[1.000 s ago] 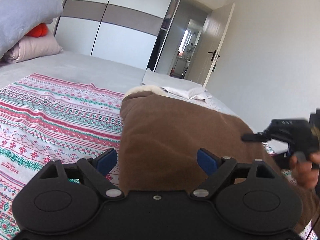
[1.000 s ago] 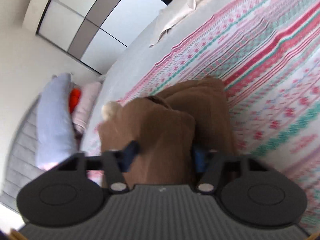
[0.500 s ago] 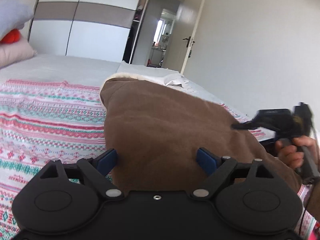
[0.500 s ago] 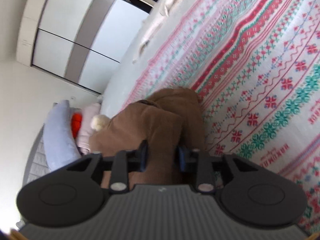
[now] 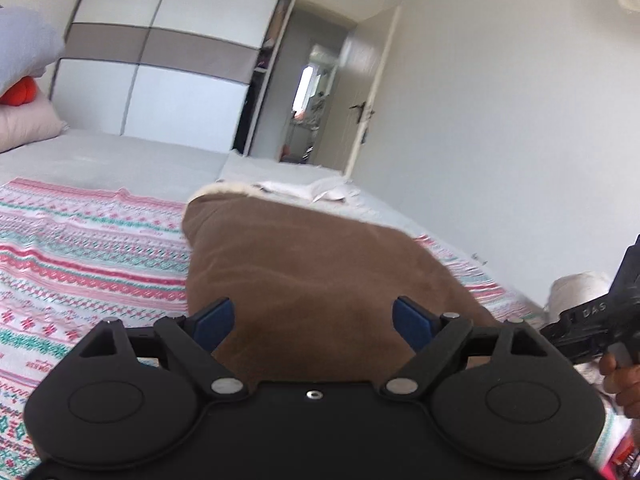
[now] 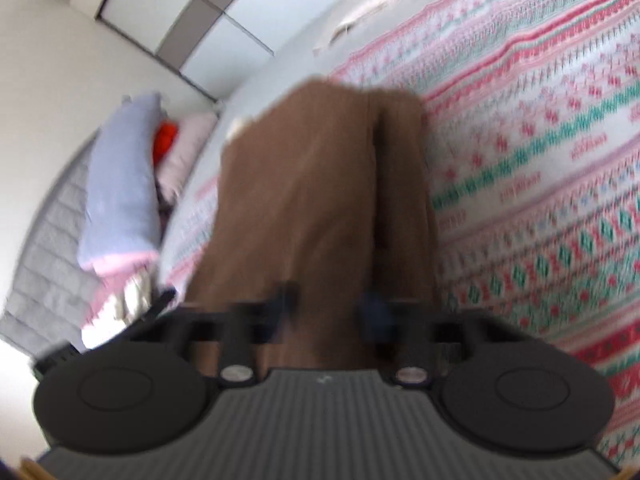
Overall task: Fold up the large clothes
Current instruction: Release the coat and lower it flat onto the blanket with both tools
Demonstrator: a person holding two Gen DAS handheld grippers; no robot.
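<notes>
A large brown garment with a cream fleece lining [image 5: 316, 280] lies on the patterned bedspread [image 5: 88, 256]. My left gripper [image 5: 314, 320] is open, its blue pads [image 5: 212, 318] wide apart over the near end of the garment. In the right wrist view the same brown garment [image 6: 320, 200] runs away from me in long folds. My right gripper [image 6: 330, 308] has its jaws narrowed on a fold of the brown cloth; the view is blurred. The right gripper's black body also shows in the left wrist view [image 5: 600, 320] at the right edge, held by a hand.
Pillows, blue, pink and orange [image 6: 124, 184], are stacked by the headboard. A white cloth [image 5: 316, 190] lies at the bed's far end. A wardrobe [image 5: 168, 80] and an open door [image 5: 360, 100] stand beyond the bed.
The right gripper narrowed on the brown cloth and moved with it; its view now sits closer over the garment and is blurred. The left gripper stayed open and shifted slightly.
</notes>
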